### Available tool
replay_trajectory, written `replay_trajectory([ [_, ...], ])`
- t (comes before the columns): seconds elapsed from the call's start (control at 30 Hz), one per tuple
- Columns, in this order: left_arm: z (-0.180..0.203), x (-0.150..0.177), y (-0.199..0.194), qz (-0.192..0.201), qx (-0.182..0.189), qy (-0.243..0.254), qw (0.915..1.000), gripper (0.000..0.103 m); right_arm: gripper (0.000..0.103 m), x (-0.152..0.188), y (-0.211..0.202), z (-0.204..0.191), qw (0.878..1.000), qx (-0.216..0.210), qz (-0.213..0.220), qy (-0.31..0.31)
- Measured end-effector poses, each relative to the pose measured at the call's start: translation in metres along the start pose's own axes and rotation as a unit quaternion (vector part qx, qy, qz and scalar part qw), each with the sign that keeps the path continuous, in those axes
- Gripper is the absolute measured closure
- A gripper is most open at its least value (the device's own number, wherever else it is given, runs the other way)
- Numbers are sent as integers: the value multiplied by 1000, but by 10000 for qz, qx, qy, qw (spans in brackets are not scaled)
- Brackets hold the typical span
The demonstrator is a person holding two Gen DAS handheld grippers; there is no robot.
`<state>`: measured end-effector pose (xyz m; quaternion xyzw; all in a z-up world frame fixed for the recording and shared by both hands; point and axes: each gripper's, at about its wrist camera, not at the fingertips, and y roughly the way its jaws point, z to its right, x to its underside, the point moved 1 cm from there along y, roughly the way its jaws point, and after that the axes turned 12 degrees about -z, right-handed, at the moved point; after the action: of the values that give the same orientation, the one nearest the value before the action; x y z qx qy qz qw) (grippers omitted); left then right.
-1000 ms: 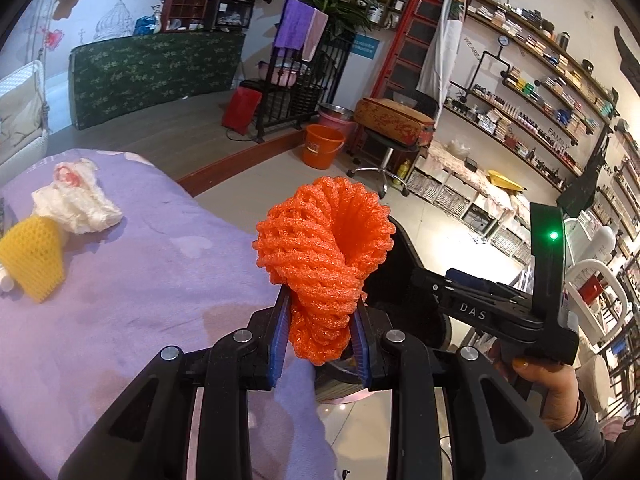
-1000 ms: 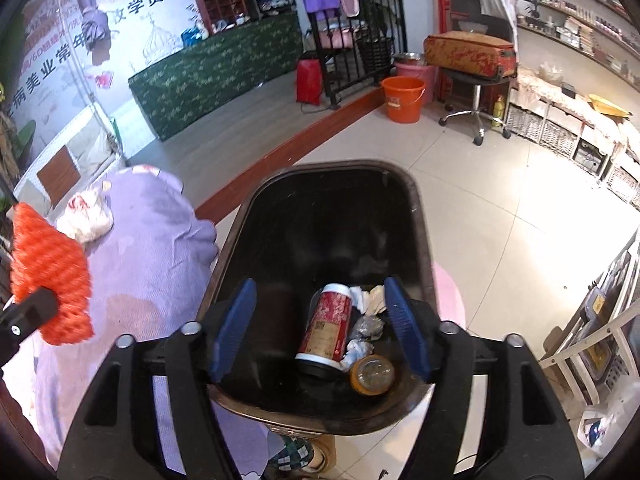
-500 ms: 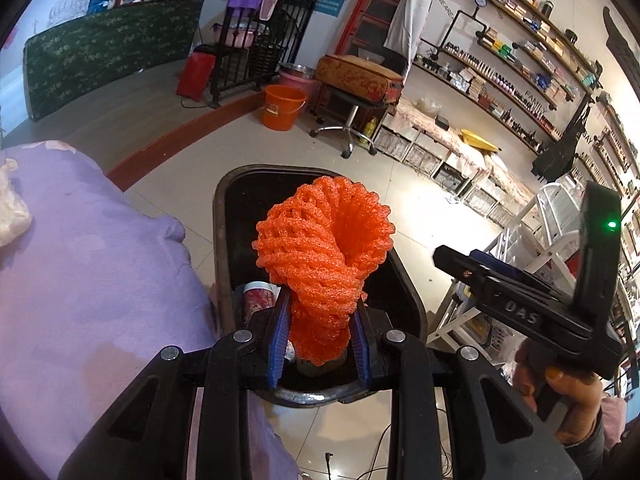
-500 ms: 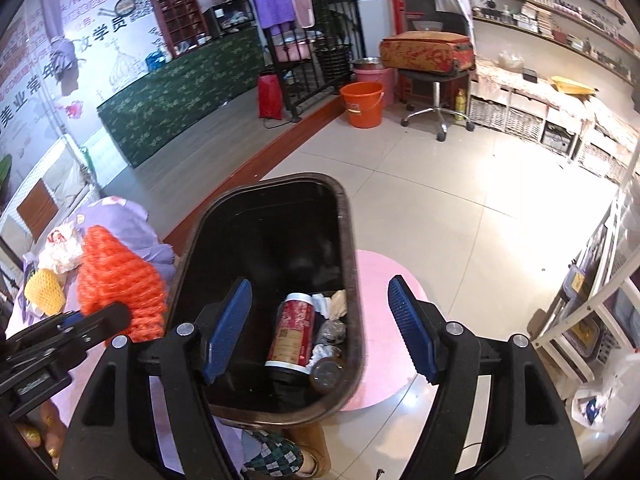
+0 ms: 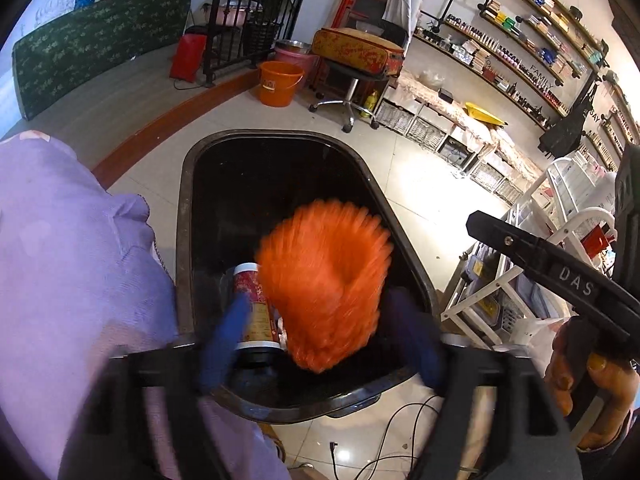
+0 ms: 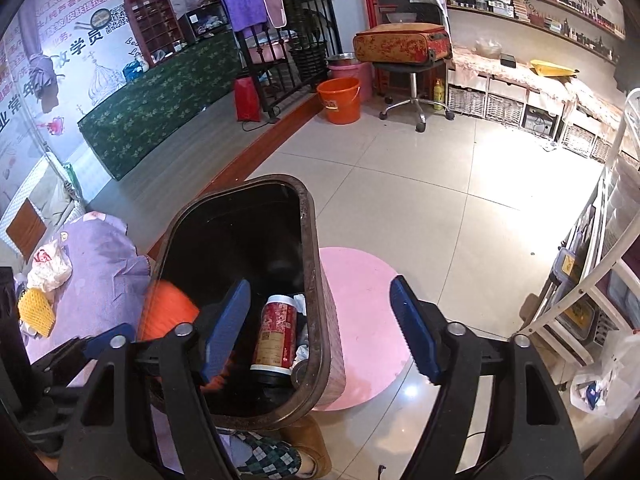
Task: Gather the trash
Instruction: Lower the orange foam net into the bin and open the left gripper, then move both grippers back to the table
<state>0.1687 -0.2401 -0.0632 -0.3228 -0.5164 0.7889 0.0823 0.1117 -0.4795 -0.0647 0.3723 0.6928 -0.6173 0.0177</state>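
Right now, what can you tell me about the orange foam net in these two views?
The orange foam net is a soft mesh sleeve, flared at its far end and narrowing toward the camera. It is motion-blurred, over the open black trash bin, beside the red can inside. The left tongs have just been opening; their blue pads stand clear of it on both sides, so it looks released and dropping. In the right wrist view it shows at the bin's left rim.

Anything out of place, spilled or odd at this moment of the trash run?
Nothing spilled. The orange foam fruit net is motion-blurred between the left gripper's just-opened blue pads, above the black rectangular trash bin, apparently dropping in beside the red cylindrical can. A yellow foam net and crumpled white wrapper remain on the purple cloth.
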Motion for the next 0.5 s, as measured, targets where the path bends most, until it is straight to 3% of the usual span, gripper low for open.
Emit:
replay_trajectory([
  [0.03,1,1,-3,58,-16,-15,10000,13,28,0,0,0,10000,-7,-9,5],
  [0.17,5,4,-13,221,20,-12,9998,7,28,-1,2,0,10000,-22,-33,25],
  [0.37,12,12,-39,604,-47,1,9982,6,28,0,5,-14,9999,-104,-100,-87],
  [0.5,11,21,-58,883,-376,32,9954,6,28,3,7,-31,9993,-225,-116,-259],
])
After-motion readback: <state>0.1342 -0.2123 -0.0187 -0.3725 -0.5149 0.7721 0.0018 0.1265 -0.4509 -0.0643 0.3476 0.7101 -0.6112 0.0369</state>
